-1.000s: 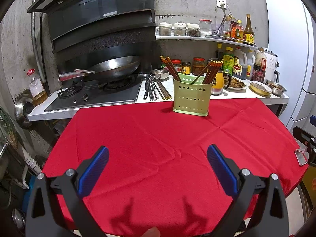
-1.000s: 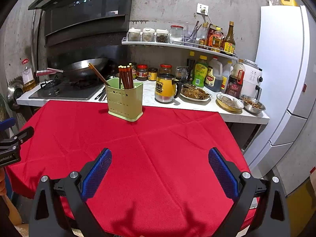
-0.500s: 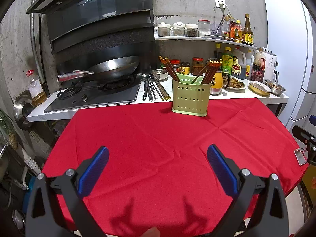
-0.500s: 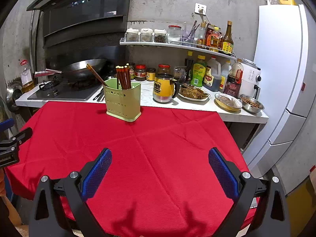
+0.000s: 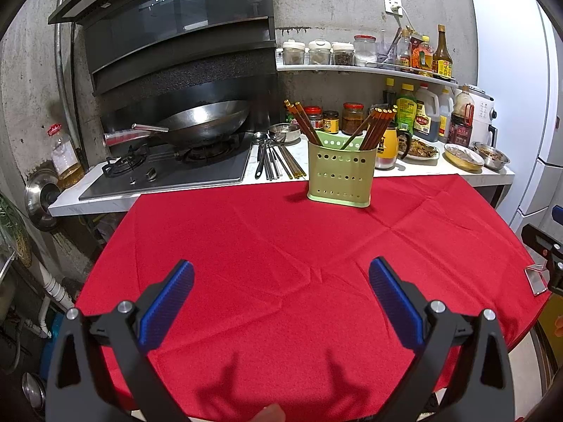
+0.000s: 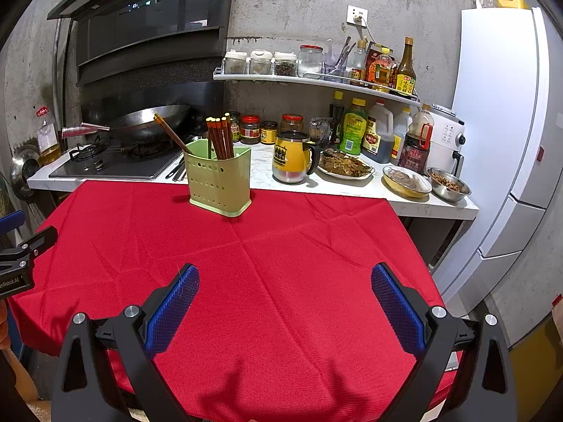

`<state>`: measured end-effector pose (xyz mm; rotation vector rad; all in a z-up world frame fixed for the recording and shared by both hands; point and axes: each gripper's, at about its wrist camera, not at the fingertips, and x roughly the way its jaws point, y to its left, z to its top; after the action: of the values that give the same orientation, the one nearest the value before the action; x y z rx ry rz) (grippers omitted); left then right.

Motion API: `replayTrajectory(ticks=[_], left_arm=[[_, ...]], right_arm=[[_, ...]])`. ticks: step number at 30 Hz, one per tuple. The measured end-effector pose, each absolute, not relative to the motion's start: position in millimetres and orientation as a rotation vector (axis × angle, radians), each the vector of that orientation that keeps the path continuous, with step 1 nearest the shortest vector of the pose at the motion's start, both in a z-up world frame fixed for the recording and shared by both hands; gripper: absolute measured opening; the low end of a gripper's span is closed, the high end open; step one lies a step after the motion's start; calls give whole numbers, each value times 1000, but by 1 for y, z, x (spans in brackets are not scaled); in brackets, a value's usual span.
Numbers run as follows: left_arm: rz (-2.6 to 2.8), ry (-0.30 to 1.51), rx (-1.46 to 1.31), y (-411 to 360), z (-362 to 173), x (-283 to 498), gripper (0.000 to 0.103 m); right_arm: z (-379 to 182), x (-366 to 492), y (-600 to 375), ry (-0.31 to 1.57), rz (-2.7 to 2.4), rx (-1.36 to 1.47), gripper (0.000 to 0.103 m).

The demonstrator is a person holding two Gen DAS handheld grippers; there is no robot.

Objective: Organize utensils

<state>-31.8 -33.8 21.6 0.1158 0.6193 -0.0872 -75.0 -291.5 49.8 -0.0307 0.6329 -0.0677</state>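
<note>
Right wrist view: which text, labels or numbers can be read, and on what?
"nRobot.AI", cut off at the frame edge: on the black left tool.
Yellow steel mug: dark print, unreadable.
Sauce bottles and red-lidded jars: labels too small to read.
Black range hood: lit display, blurred.

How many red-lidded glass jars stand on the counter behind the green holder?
3: red-lidded glass jars and stand in a row by the wall; others may hide behind the green perforated plastic holder.
</note>
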Motion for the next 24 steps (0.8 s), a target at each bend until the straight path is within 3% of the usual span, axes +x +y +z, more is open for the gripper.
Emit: replayTrajectory(ticks=[24], left_arm=[[-81,620,118,-33,21,-31,97]], right_arm=[[47,-74,-292,636,-67,-29,97]])
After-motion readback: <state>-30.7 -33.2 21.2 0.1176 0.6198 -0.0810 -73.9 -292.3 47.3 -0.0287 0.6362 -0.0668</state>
